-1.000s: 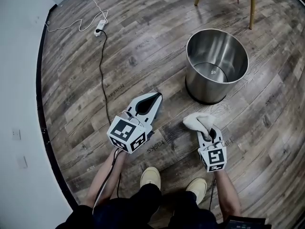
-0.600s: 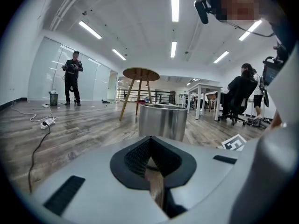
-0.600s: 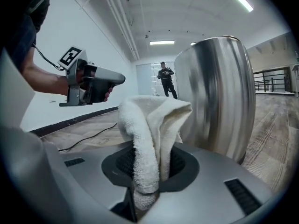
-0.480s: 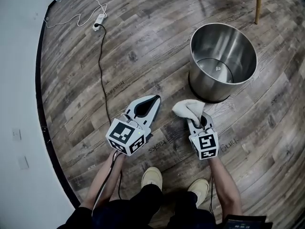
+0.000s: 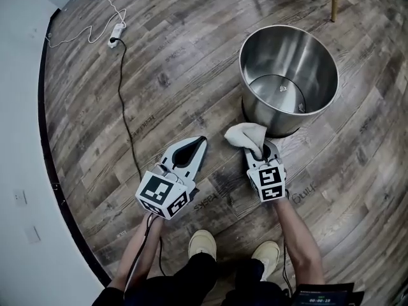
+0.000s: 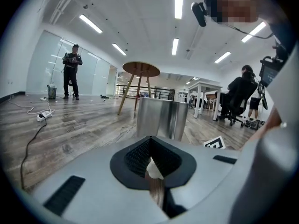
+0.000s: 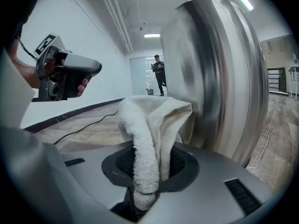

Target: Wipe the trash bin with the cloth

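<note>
A round steel trash bin [image 5: 288, 75] stands open-topped on the wood floor; it also fills the right gripper view as a shiny wall [image 7: 224, 78] and shows ahead in the left gripper view [image 6: 161, 118]. My right gripper [image 5: 260, 153] is shut on a white cloth [image 5: 246, 136], whose bunched end [image 7: 152, 125] lies just short of the bin's lower side. My left gripper [image 5: 199, 144] hovers to the left of the cloth, jaws closed together with nothing held; it appears at the left of the right gripper view [image 7: 65, 76].
A black cable [image 5: 124, 107] runs up the floor to a white power strip [image 5: 116, 36] at the far left. Wooden stool legs [image 5: 333, 2] stand behind the bin. A white wall [image 5: 19, 171] borders the left. People stand and sit far off in the room.
My right gripper has carried the cloth forward and left, up close to the bin's base. The left gripper has stayed about where it was.
</note>
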Demonstrator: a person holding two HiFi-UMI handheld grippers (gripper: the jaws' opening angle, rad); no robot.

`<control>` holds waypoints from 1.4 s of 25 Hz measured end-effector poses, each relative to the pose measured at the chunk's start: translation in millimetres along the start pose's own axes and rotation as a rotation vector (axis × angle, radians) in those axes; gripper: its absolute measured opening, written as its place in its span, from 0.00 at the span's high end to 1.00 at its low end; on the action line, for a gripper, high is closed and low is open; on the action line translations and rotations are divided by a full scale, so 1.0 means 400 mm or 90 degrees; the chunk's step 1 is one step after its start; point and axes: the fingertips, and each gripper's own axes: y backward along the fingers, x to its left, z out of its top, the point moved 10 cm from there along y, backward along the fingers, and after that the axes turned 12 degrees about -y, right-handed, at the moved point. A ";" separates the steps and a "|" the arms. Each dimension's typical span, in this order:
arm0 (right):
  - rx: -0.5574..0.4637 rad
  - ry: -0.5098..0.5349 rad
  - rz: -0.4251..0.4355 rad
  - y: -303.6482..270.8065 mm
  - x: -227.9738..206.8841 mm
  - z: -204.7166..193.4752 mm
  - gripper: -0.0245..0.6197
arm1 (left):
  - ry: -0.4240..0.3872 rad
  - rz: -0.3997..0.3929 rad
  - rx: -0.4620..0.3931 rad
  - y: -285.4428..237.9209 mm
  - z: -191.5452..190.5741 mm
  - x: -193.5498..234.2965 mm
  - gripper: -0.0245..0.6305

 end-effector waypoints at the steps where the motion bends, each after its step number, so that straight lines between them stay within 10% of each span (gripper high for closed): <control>1: 0.001 -0.003 -0.005 -0.005 -0.006 -0.002 0.83 | 0.008 0.002 -0.004 0.000 0.002 0.003 0.96; 35: -0.045 -0.050 -0.190 0.208 -0.281 -0.050 0.83 | 0.004 0.000 0.003 -0.005 -0.003 -0.022 0.96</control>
